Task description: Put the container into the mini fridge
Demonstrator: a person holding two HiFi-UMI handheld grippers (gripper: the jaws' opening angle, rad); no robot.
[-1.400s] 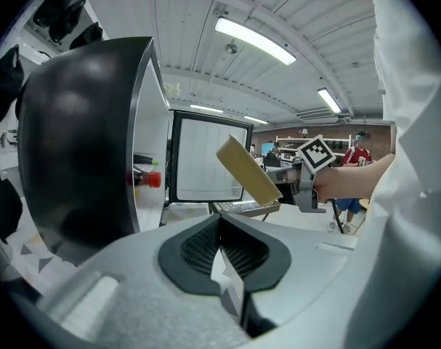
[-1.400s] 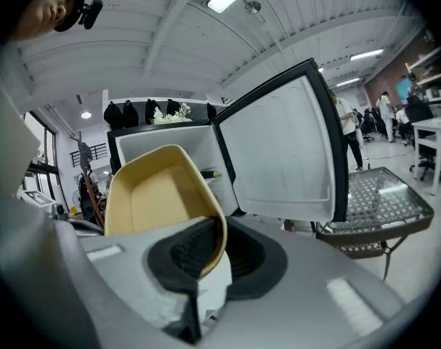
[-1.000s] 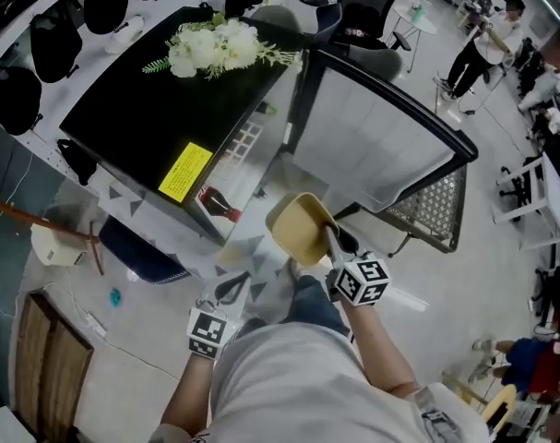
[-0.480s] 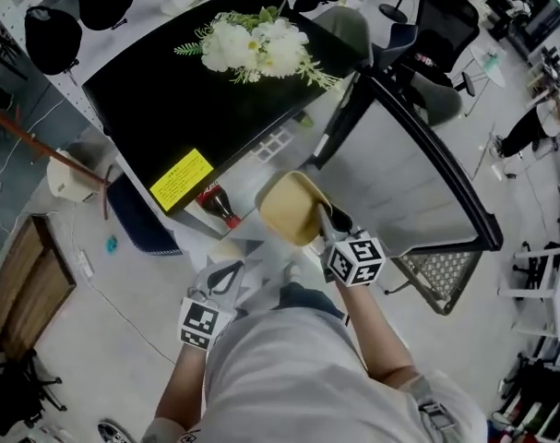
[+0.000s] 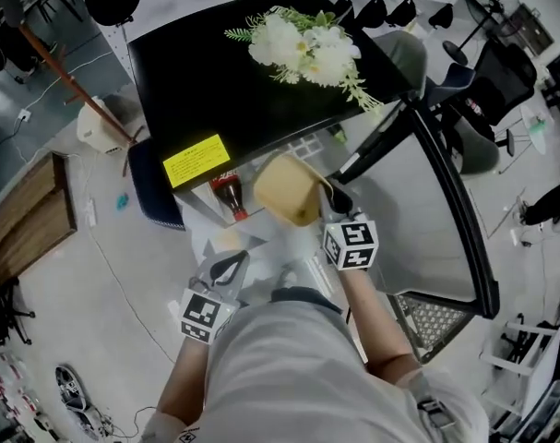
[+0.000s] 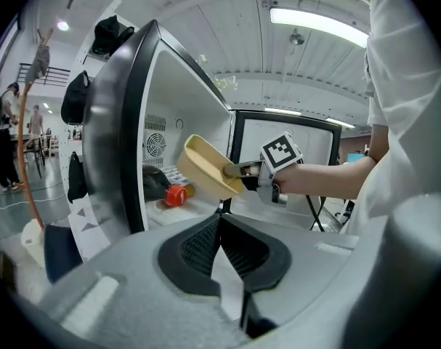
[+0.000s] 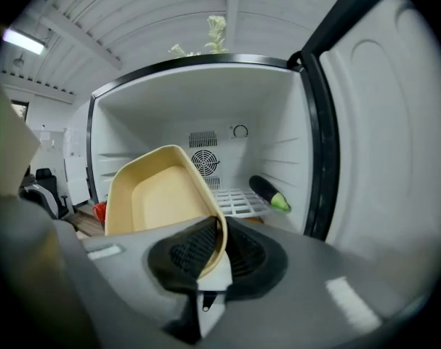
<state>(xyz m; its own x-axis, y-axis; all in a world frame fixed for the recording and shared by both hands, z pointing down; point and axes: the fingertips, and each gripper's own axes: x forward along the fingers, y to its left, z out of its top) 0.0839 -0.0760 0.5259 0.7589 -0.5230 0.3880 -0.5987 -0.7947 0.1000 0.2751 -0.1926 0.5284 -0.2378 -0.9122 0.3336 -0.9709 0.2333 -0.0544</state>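
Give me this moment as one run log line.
right tool: shut on container | left tool: shut, empty | fridge: door open | container: held tilted at opening

Atop mini fridge [image 5: 224,100], flowers [image 5: 307,49]; inside, bottle [image 5: 229,195] and eggplant [image 7: 267,193]

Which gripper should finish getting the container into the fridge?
Right. The right gripper is shut on the container rim, facing the open mini fridge. The left gripper is shut, empty, and set farther back.
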